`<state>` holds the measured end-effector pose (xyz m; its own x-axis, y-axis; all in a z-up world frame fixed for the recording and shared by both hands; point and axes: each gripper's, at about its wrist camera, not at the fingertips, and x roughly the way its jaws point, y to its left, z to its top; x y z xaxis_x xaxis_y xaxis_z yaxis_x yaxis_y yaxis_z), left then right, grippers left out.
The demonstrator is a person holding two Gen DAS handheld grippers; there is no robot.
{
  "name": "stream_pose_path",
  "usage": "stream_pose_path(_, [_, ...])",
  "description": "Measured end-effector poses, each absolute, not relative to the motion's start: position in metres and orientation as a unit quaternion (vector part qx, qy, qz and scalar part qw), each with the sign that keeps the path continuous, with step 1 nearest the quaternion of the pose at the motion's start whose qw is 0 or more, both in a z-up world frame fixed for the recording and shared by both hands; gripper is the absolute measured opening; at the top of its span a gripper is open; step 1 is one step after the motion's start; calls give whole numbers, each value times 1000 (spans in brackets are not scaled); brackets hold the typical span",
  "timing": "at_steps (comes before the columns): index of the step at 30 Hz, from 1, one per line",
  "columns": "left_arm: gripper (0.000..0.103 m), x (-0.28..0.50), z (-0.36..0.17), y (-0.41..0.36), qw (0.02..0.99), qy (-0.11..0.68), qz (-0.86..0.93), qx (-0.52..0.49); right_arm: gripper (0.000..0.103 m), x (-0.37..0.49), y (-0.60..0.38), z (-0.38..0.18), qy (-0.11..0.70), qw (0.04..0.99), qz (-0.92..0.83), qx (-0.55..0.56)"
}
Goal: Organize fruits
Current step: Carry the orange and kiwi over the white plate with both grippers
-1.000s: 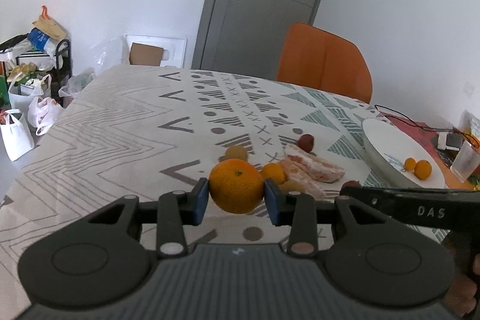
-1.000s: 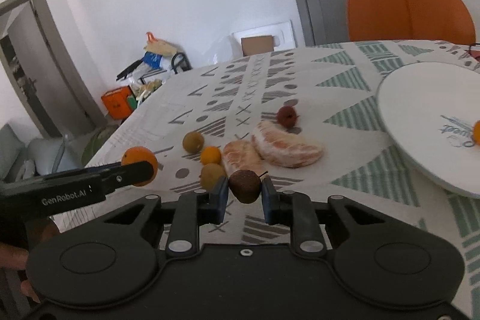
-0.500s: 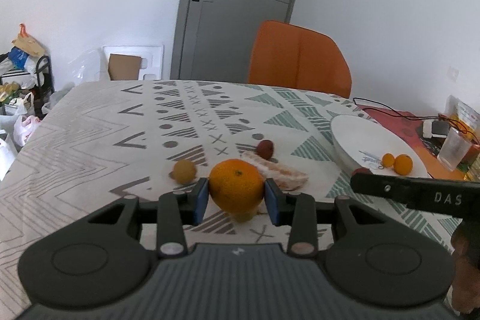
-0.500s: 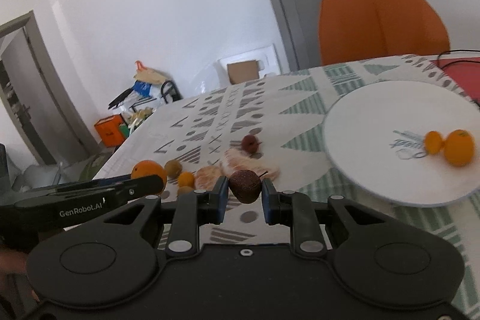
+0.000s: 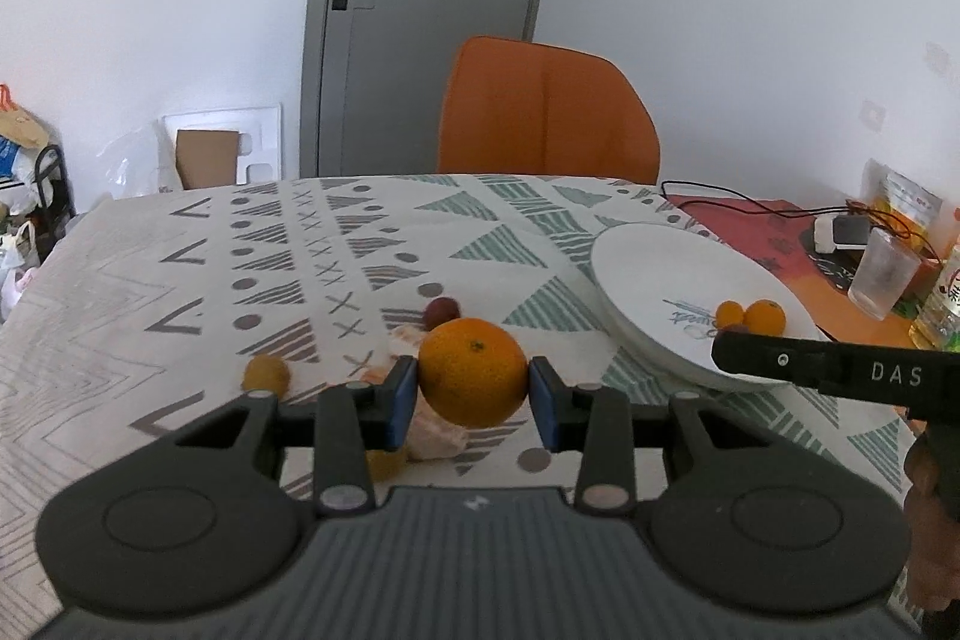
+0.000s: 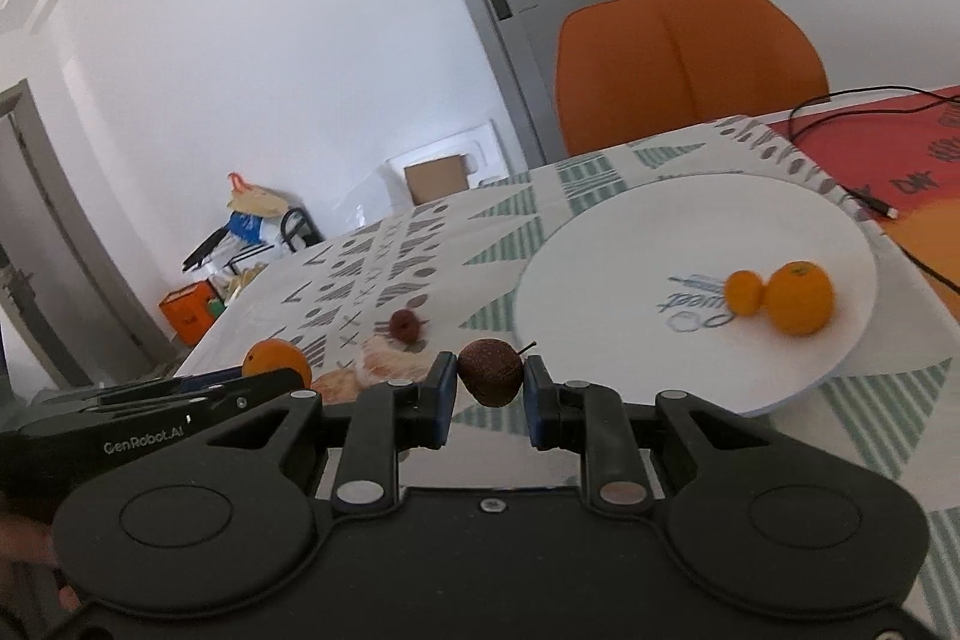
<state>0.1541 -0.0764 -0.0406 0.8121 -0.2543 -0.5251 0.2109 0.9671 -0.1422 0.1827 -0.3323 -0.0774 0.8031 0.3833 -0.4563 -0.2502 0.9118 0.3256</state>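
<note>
our left hand-held gripper (image 5: 472, 394) is clamped on a large orange (image 5: 472, 372), held above the patterned bench (image 5: 180, 280). below and behind it, on the cloth, we see a yellowish small fruit (image 5: 266, 372), peeled citrus pieces (image 5: 435, 439) and a dark red fruit (image 5: 441, 311). our right hand-held gripper (image 6: 487, 391) is closed tight on a small dark brown fruit (image 6: 491, 370) with a stem, just beside the near rim of the white plate (image 6: 600, 268). that plate holds two fruits touching each other: a small orange one (image 6: 743, 292) and a bigger orange one (image 6: 800, 297).
</note>
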Motion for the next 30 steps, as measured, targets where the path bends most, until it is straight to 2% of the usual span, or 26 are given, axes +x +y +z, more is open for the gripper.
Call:
stream_pose_path(15, [38, 165, -38, -120, 948, 284, -144, -14, 22, 187, -379, -87, 263, 942, 134, 160])
stream_pose_path(18, [39, 169, -37, -130, 947, 284, -148, -9, 31, 185, -386, -88, 255, 944, 128, 164])
stream_pose_path(30, [39, 187, -35, -168, 945, 281, -169, 12, 31, 178, -417, -92, 257, 942, 120, 179])
